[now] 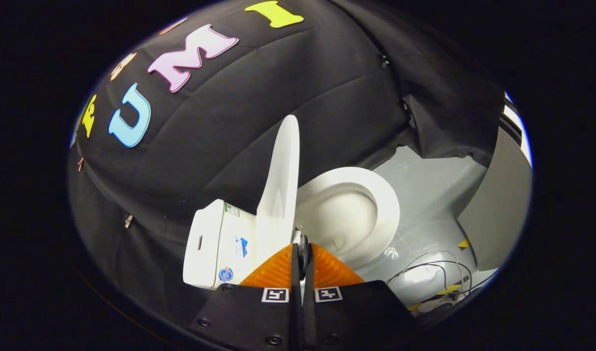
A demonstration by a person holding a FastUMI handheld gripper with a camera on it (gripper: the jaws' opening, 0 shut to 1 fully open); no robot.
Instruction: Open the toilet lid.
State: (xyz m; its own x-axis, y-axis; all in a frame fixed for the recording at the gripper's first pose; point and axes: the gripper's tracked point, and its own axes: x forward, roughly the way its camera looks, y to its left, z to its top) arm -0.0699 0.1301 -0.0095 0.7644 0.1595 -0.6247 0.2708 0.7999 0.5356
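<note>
Although the task is to open the toilet lid, the lid (281, 180) already stands upright, raised on edge and leaning back toward the tank (215, 243), so in my judgement the lifting step is essentially finished. From the gripper (302, 256), the lid rises at about eleven to twelve o'clock, just ahead of the fingers, and the tank sits at about ten o'clock. The seat (383, 202) lies flat around the bowl (344, 214) at about one o'clock, open to view.

The jaws are pressed together, with only a thin dark seam between the fingers and nothing pinched in it. Their tips lie very near the foot of the lid, by the hinge; whether they touch it I cannot tell.

At about three o'clock, loose cables (439, 275) trail over the grey floor (425, 185), and a grey panel (503, 204) stands beyond them.

The next move, as I judge it, calls for little: check that the lid rests stably against the tank, then draw the gripper straight back, away from the hinge, without brushing the lid's edge and tipping it forward again. The cables lie well aside and should not be in the way.
</note>
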